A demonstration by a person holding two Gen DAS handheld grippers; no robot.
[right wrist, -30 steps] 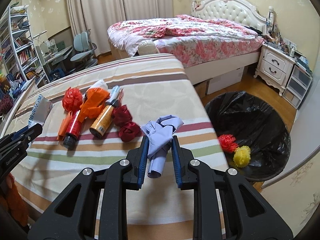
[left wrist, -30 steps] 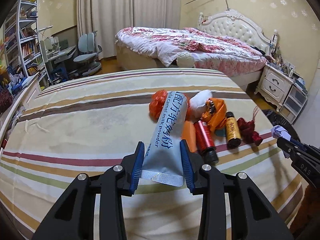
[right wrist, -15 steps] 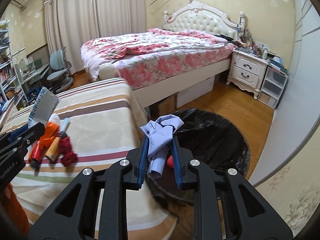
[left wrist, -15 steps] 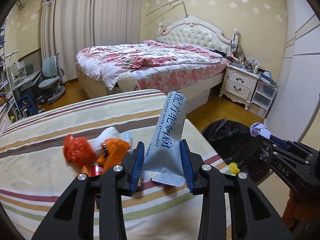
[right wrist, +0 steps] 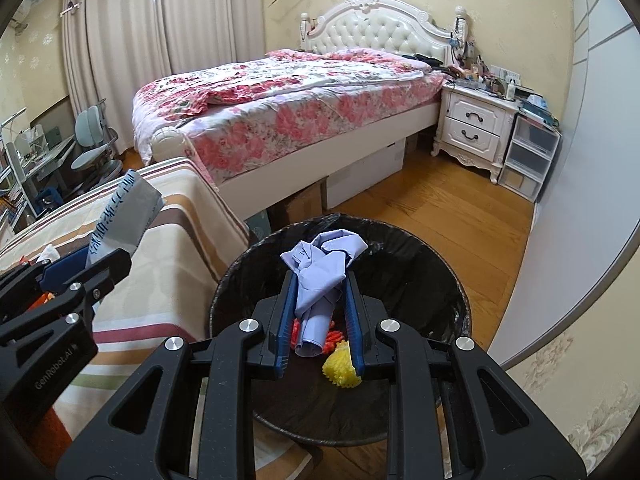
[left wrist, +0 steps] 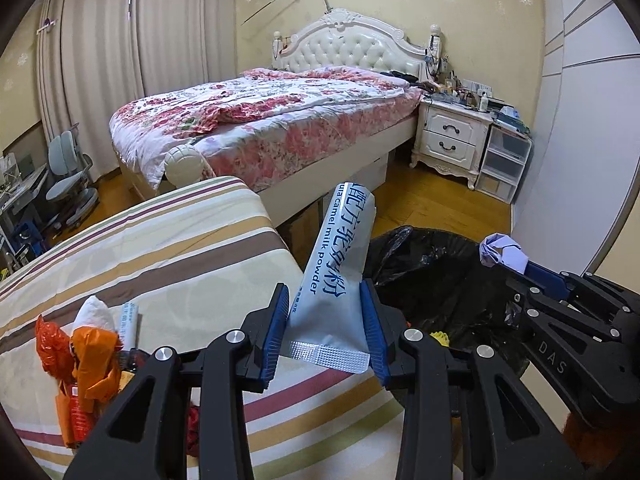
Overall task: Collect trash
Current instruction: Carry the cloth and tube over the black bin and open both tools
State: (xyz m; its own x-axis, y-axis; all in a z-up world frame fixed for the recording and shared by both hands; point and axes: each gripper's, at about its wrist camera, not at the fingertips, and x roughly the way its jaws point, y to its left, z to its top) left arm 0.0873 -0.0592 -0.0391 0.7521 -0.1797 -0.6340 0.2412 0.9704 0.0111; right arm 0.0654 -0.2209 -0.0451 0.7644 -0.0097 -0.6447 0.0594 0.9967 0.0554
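- Trash sachet (left wrist: pixel 336 276), printed "camel milk powder", is pinched by the left gripper (left wrist: pixel 326 328) between striped counter (left wrist: pixel 168 248) and black-lined bin (left wrist: pixel 440 280); floral bed (left wrist: pixel 260 120) behind.
- Crumpled lilac paper (right wrist: pixel 320 280) is clamped in the right gripper (right wrist: pixel 320 320), fingers nearly closed, over the bin (right wrist: pixel 400 264) on wooden floor (right wrist: pixel 440 208); "GenRobot.AI" marks the other gripper.

Silver sachet (left wrist: pixel 340 264) and lilac wad (right wrist: pixel 324 268), probably paper, above bin (right wrist: pixel 456 300).
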